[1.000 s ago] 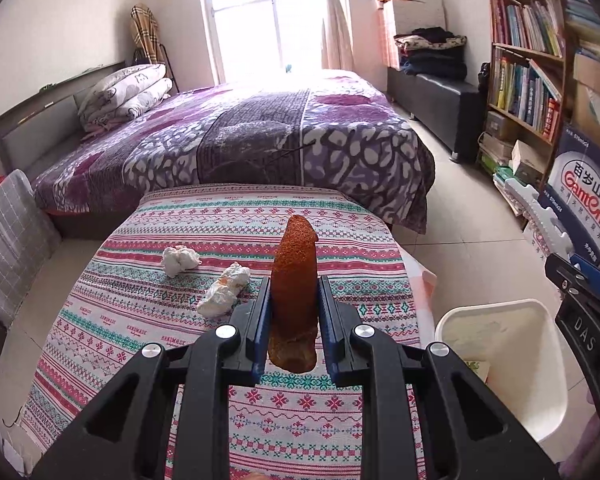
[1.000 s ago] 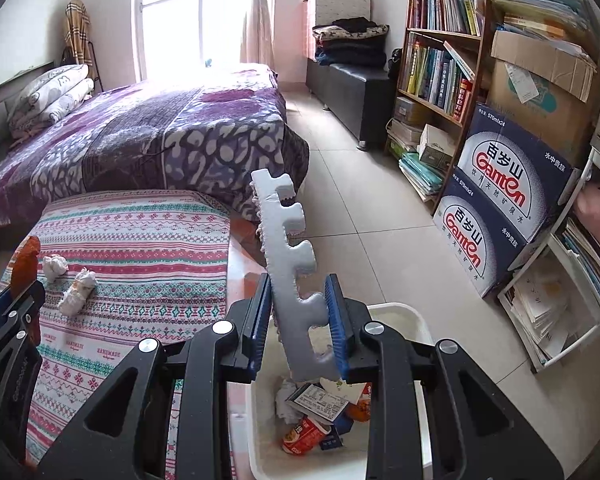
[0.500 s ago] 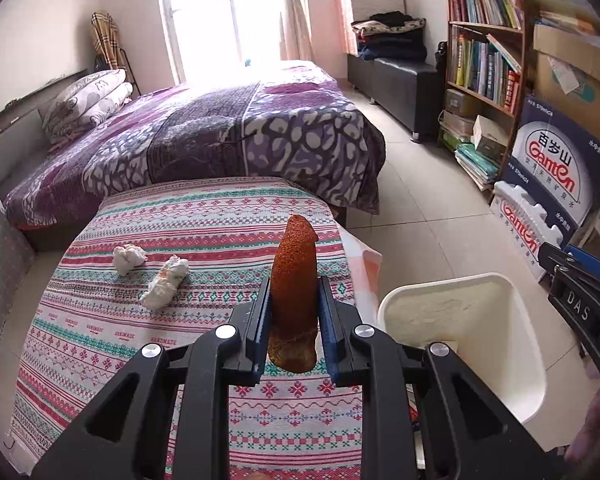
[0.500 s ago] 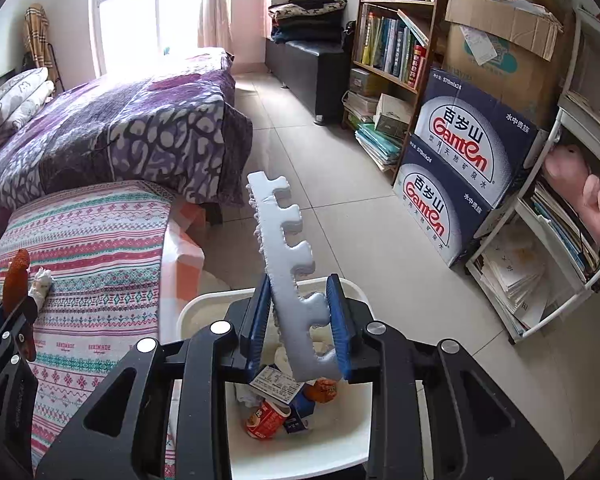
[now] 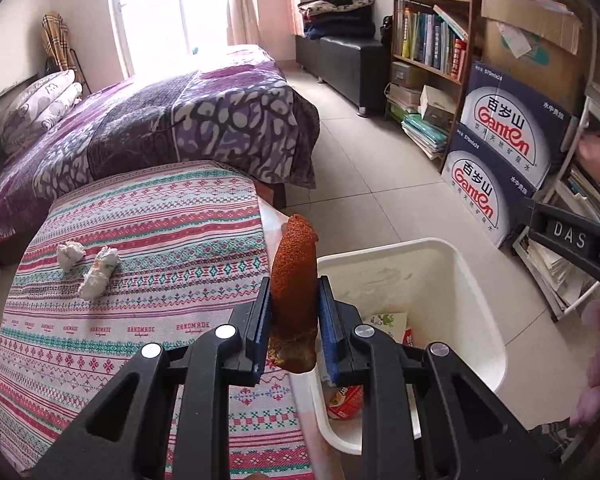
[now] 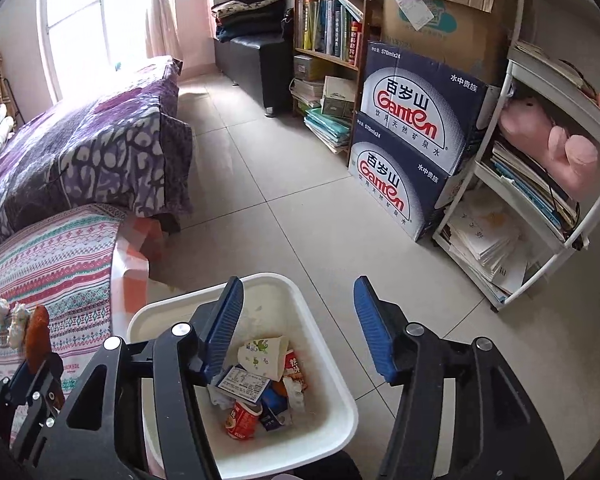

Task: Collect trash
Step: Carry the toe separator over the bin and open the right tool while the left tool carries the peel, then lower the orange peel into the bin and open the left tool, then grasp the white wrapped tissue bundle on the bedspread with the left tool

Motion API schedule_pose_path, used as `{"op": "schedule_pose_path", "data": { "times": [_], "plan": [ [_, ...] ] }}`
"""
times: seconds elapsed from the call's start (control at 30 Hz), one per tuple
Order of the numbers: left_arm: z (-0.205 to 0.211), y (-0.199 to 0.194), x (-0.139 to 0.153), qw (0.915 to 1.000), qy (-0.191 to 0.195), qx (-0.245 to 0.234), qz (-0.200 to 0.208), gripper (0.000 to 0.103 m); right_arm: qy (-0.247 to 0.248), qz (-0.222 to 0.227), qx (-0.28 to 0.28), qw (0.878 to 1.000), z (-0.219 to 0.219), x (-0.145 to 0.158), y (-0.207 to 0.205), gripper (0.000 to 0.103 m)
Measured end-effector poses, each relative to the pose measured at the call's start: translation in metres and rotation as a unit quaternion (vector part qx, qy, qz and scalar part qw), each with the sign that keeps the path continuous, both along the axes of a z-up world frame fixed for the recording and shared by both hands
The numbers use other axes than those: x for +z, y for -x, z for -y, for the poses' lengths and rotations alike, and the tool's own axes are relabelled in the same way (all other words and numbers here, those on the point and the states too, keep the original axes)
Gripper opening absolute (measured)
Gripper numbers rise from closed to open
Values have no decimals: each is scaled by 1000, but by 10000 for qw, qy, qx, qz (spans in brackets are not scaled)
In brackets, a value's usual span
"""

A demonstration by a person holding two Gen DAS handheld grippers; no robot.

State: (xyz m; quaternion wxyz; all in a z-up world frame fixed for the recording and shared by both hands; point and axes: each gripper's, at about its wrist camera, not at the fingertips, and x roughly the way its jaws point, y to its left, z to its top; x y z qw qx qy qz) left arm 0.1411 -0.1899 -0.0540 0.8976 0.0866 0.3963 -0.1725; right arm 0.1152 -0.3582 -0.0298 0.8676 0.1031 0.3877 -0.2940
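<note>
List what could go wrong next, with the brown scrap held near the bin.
1. The left tool grips the brown scrap over the table edge, not clearly over the white bin; let go now, it might hit the cloth or floor.
2. The right tool, opening and empty, hangs over the bin; the two tools could bump.
3. Two tissue wads remain on the cloth.

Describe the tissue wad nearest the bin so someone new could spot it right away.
Find the striped cloth in front of the purple bed. Two white crumpled tissues lie on its left part; take the right-hand tissue. It is longer, rolled and orange-stained, unlike the rounder plain wad beside it.
</note>
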Motion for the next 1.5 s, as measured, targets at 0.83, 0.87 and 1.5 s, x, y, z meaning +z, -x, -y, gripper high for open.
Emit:
{"op": "schedule_pose_path", "data": {
  "times": [0.83, 0.87, 1.5],
  "plan": [
    [-10, -6, -11, 9930, 640, -400, -912, 66, -438, 0, -449, 9980, 13, -1, 0, 88],
    [-14, -7, -12, 9939, 556, -335, -886, 67, -456, -11, -460, 9979, 12, -1, -1, 88],
    [-145, -132, -62, 9755, -1459, 1474, -737, 83, -513, -697, 343, 9957, -49, -27, -43, 91]
  ]
}}
